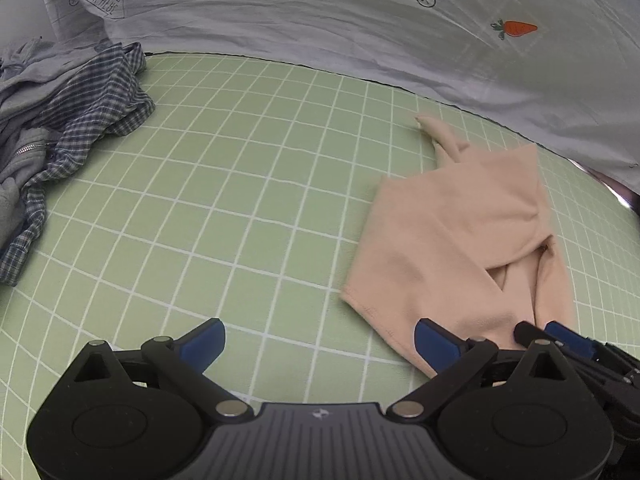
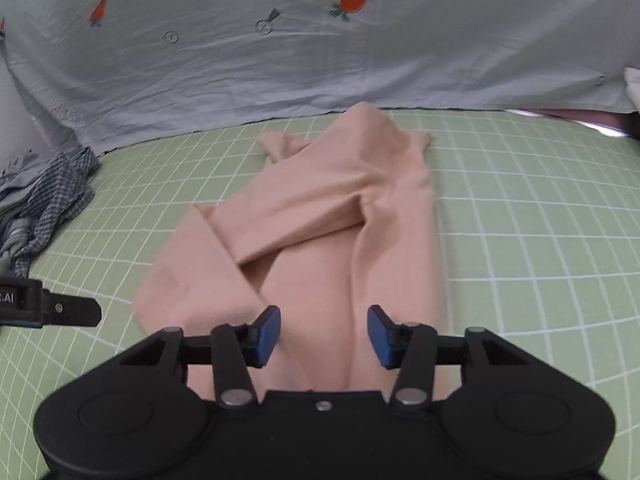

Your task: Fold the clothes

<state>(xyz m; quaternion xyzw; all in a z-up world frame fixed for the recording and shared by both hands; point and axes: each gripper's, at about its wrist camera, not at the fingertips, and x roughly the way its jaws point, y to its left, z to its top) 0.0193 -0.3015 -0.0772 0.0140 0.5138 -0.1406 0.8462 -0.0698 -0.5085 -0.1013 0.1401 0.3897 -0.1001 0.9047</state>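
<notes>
A pale sheet (image 2: 320,60) printed with carrots hangs behind, cutting off whatever lies past the table. Below it a green grid mat (image 1: 240,200) gives the work a flat bed, its white lines handy for squaring up edges. At the mat's left edge sits a heap (image 1: 60,112) of checked and grey clothes, kept well apart from the working space, perhaps waiting their turn.

The peach top (image 2: 320,208) lies on the mat partly folded, a sleeve crossed over its body and its sides turned in. The right gripper (image 2: 324,336) hovers over its near end, jaws spread, empty. The left gripper (image 1: 320,340) is beside the top's near corner, jaws wide apart, holding nothing.
</notes>
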